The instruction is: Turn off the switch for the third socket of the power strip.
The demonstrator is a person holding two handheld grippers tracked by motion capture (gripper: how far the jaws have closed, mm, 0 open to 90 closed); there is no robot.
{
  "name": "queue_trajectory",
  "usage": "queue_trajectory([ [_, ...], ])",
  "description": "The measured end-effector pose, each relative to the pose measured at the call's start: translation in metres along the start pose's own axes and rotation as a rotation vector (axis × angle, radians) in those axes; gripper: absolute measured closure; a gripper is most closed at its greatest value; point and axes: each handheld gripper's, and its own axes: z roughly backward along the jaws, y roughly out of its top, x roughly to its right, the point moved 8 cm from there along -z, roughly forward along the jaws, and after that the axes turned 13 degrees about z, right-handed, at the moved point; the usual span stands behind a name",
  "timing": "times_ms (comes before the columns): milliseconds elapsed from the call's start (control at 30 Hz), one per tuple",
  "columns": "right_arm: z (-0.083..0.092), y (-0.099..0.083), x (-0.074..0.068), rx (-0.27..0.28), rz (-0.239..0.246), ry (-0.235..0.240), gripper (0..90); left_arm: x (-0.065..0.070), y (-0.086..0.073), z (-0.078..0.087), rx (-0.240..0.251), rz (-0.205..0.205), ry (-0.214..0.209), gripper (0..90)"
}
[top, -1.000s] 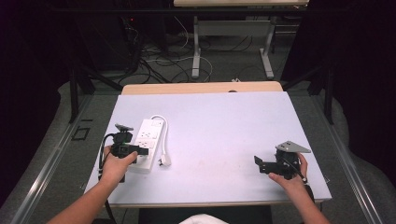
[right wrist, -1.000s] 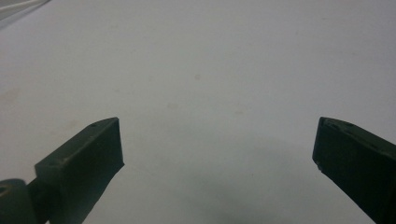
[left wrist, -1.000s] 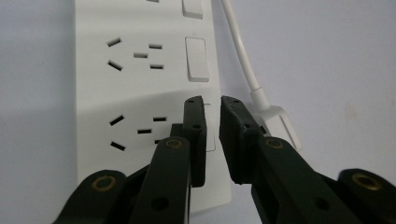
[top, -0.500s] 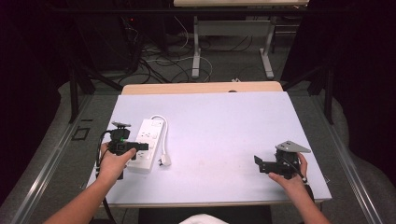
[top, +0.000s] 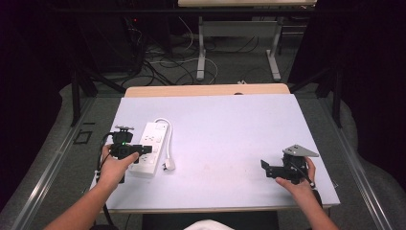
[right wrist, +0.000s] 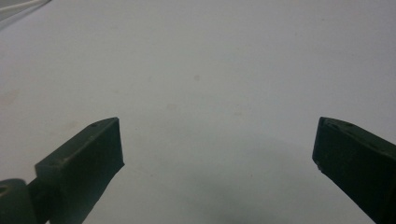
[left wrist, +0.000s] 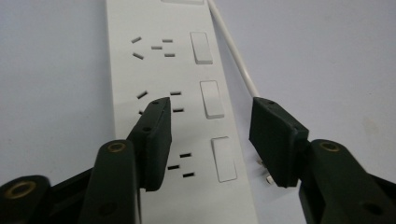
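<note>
White power strip [left wrist: 177, 116] cut off by frame; left gripper [left wrist: 210, 135] fingers just opening above it; right gripper [right wrist: 217, 154] fingers spread.

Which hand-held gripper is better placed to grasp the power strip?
Left. The left hand-held gripper hovers right over the power strip, its jaws just opened, gripping nothing. The right hand-held gripper sits open far across the table.

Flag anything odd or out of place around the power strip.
Nothing stands out. The white power strip lies flat and slightly angled on the table, its cord looped back with the plug loose beside it, unplugged.
</note>
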Motion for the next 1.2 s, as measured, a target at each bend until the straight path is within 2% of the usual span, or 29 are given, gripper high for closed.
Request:
queue_trajectory([
  [100,0.0,0.0,0.0,0.001,0.0,-0.002,1.3,-0.003,0.002,0.0,0.015,-0.031,0.03,44.0],
  [133,0.0,0.0,0.0,0.0,0.001,-0.003,1.3,-0.003,0.001,0.001,0.006,-0.039,0.036,43.1],
  [233,0.0,0.001,0.0,0.0,0.01,-0.005,1.3,-0.004,0.002,0.001,0.016,-0.057,0.045,41.2],
  [267,0.0,0.001,0.0,0.005,0.009,-0.002,1.3,-0.003,0.003,0.0,0.051,-0.086,0.04,41.1],
  [300,0.0,0.001,0.0,-0.001,0.009,-0.005,1.3,-0.004,0.003,0.0,0.053,-0.107,0.04,40.3],
  [400,0.0,0.001,0.0,0.002,0.006,-0.003,1.3,-0.004,0.004,0.0,0.063,-0.124,0.043,37.7],
  [433,0.0,0.001,0.0,0.002,0.006,-0.003,1.3,-0.005,0.006,0.001,0.08,-0.154,0.041,36.4],
  [467,0.0,0.001,0.0,0.002,0.002,-0.002,1.3,-0.005,0.007,0.0,0.107,-0.162,0.043,35.2],
  [633,0.0,0.001,0.0,0.003,0.008,-0.004,1.3,-0.006,0.007,0.002,0.101,-0.168,0.045,32.6],
  [700,0.0,0.001,0.0,0.003,0.008,-0.003,1.3,-0.006,0.006,0.002,0.104,-0.156,0.032,31.0],
  [800,0.0,0.001,-0.001,0.001,0.003,-0.004,1.3,-0.006,0.006,0.003,0.112,-0.146,0.01,25.7],
  [833,0.001,0.001,0.0,0.003,0.003,-0.002,1.3,-0.006,0.005,0.004,0.115,-0.131,0.0,21.3],
  [867,0.001,0.001,0.0,0.003,0.003,-0.002,1.3,-0.006,0.004,0.005,0.112,-0.125,-0.007,21.3],
  [900,0.001,0.001,0.0,0.005,0.007,-0.004,1.3,-0.005,0.003,0.007,0.122,-0.12,-0.006,16.7],
  [1067,0.001,0.001,0.0,0.005,0.007,-0.003,1.3,-0.002,0.0,0.012,0.127,-0.122,-0.035,12.8],
  [1200,0.001,0.001,-0.001,0.005,0.004,-0.002,1.3,0.002,-0.001,0.018,0.148,-0.12,-0.06,2.2],
])
